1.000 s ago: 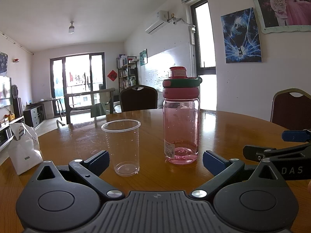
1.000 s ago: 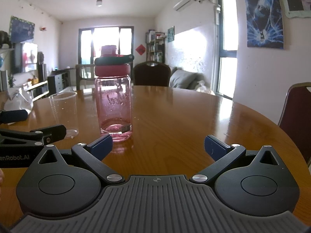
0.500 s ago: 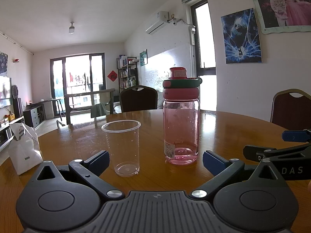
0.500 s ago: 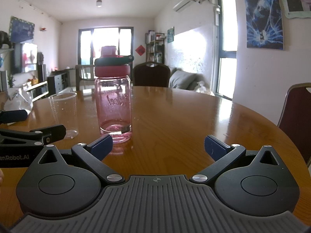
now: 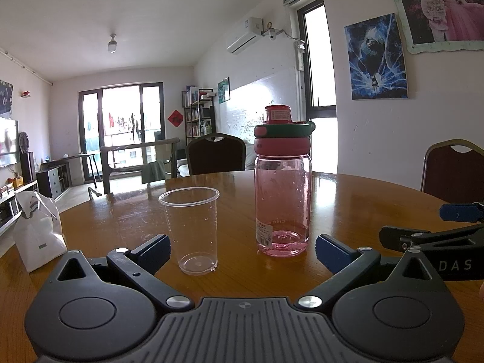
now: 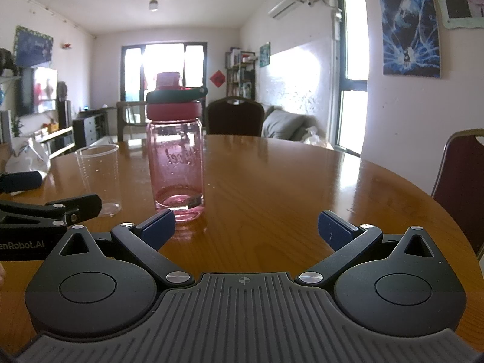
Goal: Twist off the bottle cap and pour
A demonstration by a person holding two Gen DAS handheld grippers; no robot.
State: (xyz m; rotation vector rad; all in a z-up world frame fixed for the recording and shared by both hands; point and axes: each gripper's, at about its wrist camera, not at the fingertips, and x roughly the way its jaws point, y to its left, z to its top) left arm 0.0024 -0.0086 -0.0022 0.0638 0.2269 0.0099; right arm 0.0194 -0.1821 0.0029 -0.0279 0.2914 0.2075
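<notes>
A pink see-through bottle stands upright on the round wooden table, a little pink liquid at its bottom. Its pink and green cap is on. Left of it stands an empty clear plastic cup. My left gripper is open just short of both, nothing between its blue pads. In the right wrist view the bottle and cup stand ahead to the left. My right gripper is open and empty, its left pad near the bottle's base.
A white paper bag sits at the table's left edge. Dark red chairs stand at the far side and at the right. The table's right edge curves close by.
The right gripper has crept slightly forward toward the bottle. The left gripper, bottle and cup have not moved.
</notes>
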